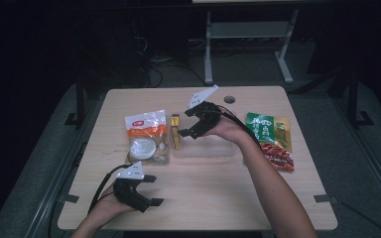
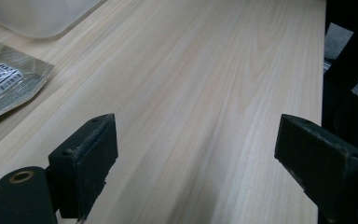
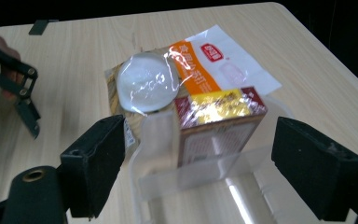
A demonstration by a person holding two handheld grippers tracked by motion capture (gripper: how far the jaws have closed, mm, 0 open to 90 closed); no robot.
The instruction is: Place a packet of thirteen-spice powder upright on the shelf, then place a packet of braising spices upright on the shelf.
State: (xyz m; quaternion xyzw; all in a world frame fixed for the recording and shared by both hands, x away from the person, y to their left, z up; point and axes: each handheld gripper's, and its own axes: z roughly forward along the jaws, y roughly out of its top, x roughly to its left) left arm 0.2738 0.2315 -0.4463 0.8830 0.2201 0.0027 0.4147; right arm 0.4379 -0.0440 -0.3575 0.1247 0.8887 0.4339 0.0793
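A small brown and yellow box (image 1: 177,133) stands upright in the left end of a clear plastic container (image 1: 206,148) at the middle of the table. My right gripper (image 1: 183,123) hovers just above it, open, its jaws wide apart. In the right gripper view the box (image 3: 219,126) shows between the spread jaws of that gripper (image 3: 205,163), with neither pad touching it. My left gripper (image 1: 156,190) rests near the front left of the table, open and holding nothing. In its own view the left gripper (image 2: 191,158) frames bare wood.
An orange and white snack bag (image 1: 146,136) lies flat just left of the container. A green and red packet (image 1: 273,139) lies to its right. The wooden table (image 1: 203,198) has bare room along the front. A round cable hole (image 1: 229,99) sits at the far edge.
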